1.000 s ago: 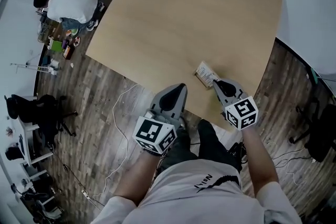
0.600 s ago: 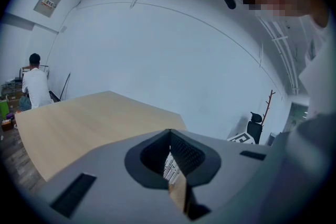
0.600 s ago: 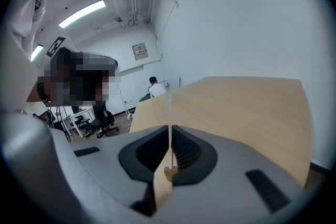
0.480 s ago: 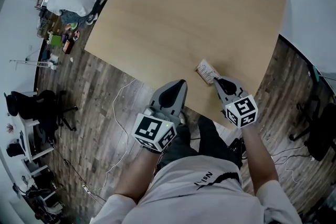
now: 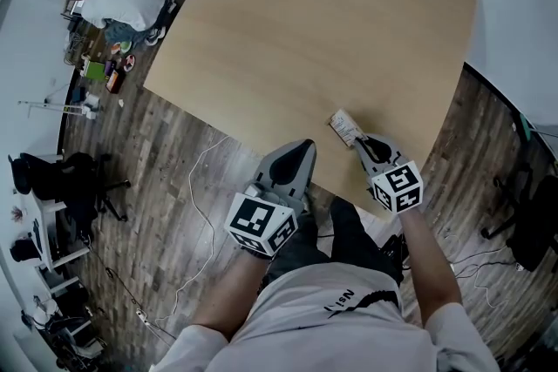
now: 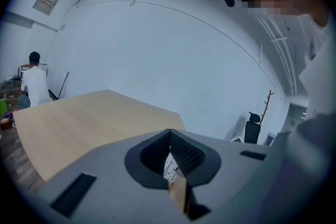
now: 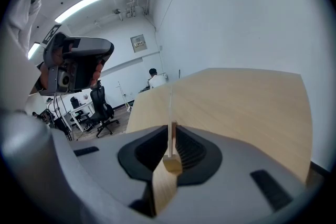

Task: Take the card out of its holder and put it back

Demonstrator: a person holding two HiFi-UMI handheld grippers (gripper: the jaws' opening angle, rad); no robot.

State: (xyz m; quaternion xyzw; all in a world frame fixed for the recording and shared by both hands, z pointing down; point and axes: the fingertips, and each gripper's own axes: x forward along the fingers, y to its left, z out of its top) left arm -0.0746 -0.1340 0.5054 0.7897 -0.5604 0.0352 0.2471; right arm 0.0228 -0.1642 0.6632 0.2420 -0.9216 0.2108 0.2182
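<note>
holder [image 7: 171,163], wooden block with thin card [image 5: 343,125], clamped in right gripper [image 5: 363,140]; left gripper [image 5: 302,146] clenched.

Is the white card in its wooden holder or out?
In. The right gripper view shows the thin white card standing upright, edge-on, its lower end in the small wooden block holder on the light wooden table.

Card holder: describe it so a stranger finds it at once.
Start at the pale wooden table; go to its near right edge. There, at the tip of the right gripper, is the card holder: a small wooden block with a white card, the only thing on the tabletop.
</note>
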